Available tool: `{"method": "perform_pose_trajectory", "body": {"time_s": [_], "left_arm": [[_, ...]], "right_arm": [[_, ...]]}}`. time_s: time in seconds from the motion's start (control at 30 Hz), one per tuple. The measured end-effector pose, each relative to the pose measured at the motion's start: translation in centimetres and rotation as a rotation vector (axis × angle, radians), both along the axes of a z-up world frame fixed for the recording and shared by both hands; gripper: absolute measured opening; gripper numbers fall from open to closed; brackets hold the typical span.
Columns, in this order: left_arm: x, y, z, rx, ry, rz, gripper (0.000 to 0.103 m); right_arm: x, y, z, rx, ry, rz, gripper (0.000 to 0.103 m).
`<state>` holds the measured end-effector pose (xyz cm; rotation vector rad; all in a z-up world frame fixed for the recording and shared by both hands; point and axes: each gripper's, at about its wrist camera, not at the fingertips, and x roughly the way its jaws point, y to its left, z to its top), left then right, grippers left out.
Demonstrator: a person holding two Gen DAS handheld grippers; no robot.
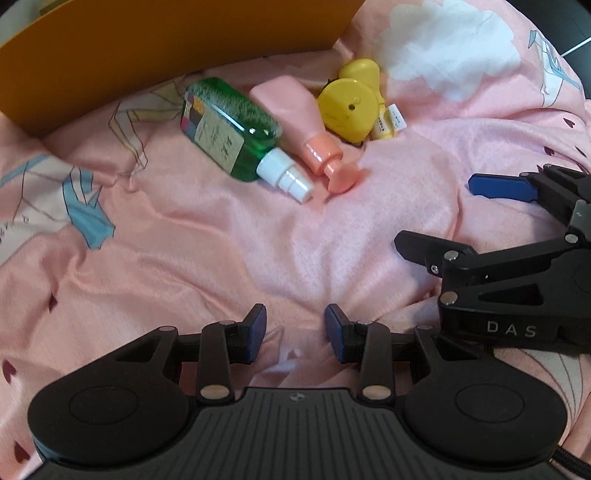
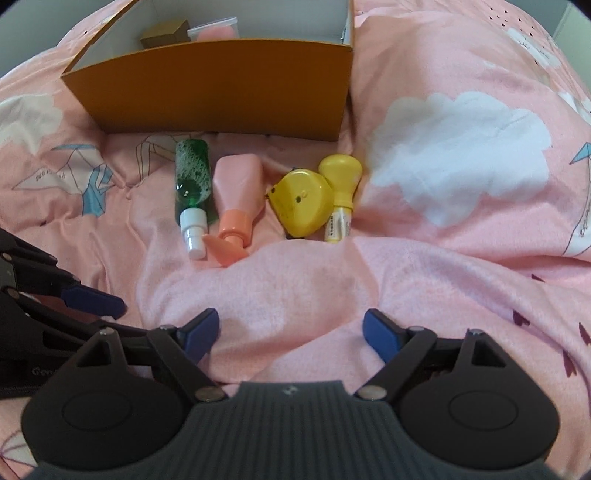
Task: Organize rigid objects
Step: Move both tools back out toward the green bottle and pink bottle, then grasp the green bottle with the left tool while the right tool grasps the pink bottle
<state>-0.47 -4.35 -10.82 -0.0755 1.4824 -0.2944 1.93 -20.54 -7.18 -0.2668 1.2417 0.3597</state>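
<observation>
Both grippers hang over pink bedding with nothing between their blue pads: the left gripper stands partly open, the right gripper wide open. Four items lie in a row beyond them: a green spray bottle, a pink pump bottle, a yellow flat case, and a yellow-capped tube touching the case. Behind the row stands an open orange cardboard box, holding a small brown box and a clear pouch.

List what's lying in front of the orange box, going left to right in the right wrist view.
Green spray bottle → pink bottle with a coral cap → yellow flat case → small yellow-capped bottle.
</observation>
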Motion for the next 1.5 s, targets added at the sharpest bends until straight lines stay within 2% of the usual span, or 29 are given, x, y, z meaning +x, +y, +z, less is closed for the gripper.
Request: {"method": "perform_pose_trajectory", "body": {"time_s": [0.1,0.2,0.37,0.43,0.53,0.6,0.73,0.83,0.93,1.07,1.23,1.33,1.5], "left_arm": [[0.2,0.1,0.2,0.002,-0.001,-0.009,0.043],[0.7,0.6,0.3,-0.022,-0.006,0.025,0.045],[2.0,2.9,1.9,-0.062,-0.097,0.154,0.047],[2.6,3.8,2.5,-0.062,-0.146,0.207,0.047],[3.5,4.4,2.3,-0.037,-0.190,0.224,0.047],[4.0,4.2,1.8,-0.050,-0.183,0.209,0.047],[4.6,4.5,0.4,-0.089,-0.152,0.242,0.047],[4.8,4.0,0.2,-0.080,-0.149,0.229,0.046],[4.7,3.8,0.0,-0.062,-0.167,0.234,0.046],[4.6,3.7,-0.1,-0.056,-0.177,0.237,0.047],[4.6,3.9,-0.7,-0.041,-0.163,0.243,0.046],[4.9,3.5,-1.1,-0.037,-0.164,0.226,0.047],[5.7,3.2,-1.1,-0.023,-0.202,0.261,0.059]], "right_arm": [[-0.2,0.3,-0.1,-0.015,-0.004,0.022,0.085],[0.2,0.3,0.3,-0.015,-0.014,0.029,0.083],[1.9,-0.5,2.4,0.076,-0.086,-0.014,0.080],[2.8,-0.3,2.4,0.110,-0.068,-0.003,0.066],[4.0,0.8,1.3,0.151,-0.023,0.022,0.054],[4.3,1.7,0.4,0.154,0.011,0.055,0.050],[3.9,3.0,-0.8,0.143,0.039,0.124,0.044],[4.4,3.6,-1.8,0.135,0.049,0.144,0.036],[5.2,4.1,-3.1,0.132,0.097,0.149,0.031],[4.9,4.3,-3.6,0.123,0.105,0.156,0.030],[4.6,2.7,-1.9,0.151,0.035,0.108,0.028],[5.1,1.7,-1.8,0.140,0.038,0.075,0.026],[5.1,1.5,-2.5,0.106,0.078,0.079,0.027]]}}
